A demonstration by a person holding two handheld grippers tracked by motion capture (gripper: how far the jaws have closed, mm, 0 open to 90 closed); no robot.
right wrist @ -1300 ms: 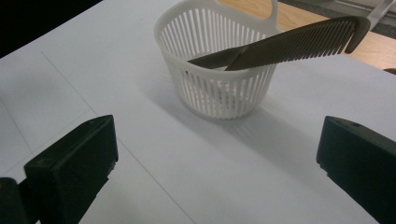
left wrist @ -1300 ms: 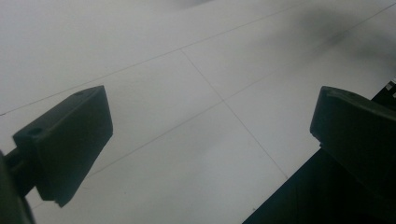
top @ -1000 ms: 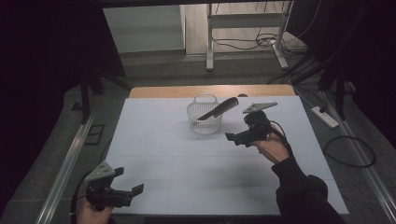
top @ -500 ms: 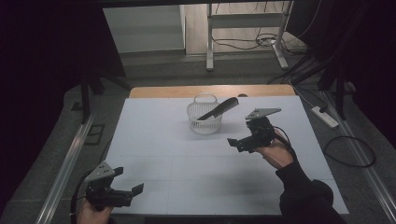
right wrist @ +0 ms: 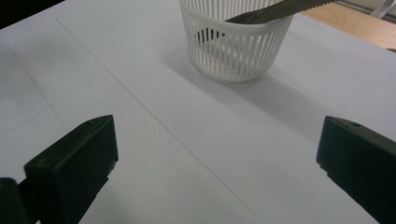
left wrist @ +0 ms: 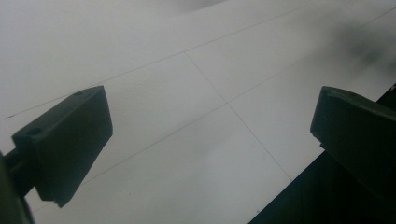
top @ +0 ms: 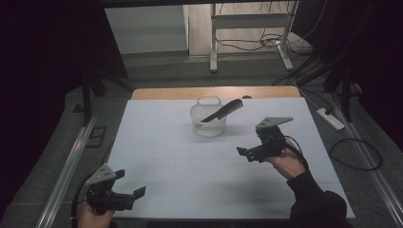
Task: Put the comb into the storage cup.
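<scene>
Both grippers spread, empty. Your right gripper (top: 248,154) has backed off the basket (top: 208,121) w/ comb (top: 223,110) inside; drop looks done. Left gripper (top: 129,195) idle.

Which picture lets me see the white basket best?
The right gripper view shows the white slotted plastic basket best: it is close, so its ribs and the dark long tool leaning over its rim are plain. The high view shows the whole basket, but small and far off. The left gripper view looks at bare white table.
</scene>
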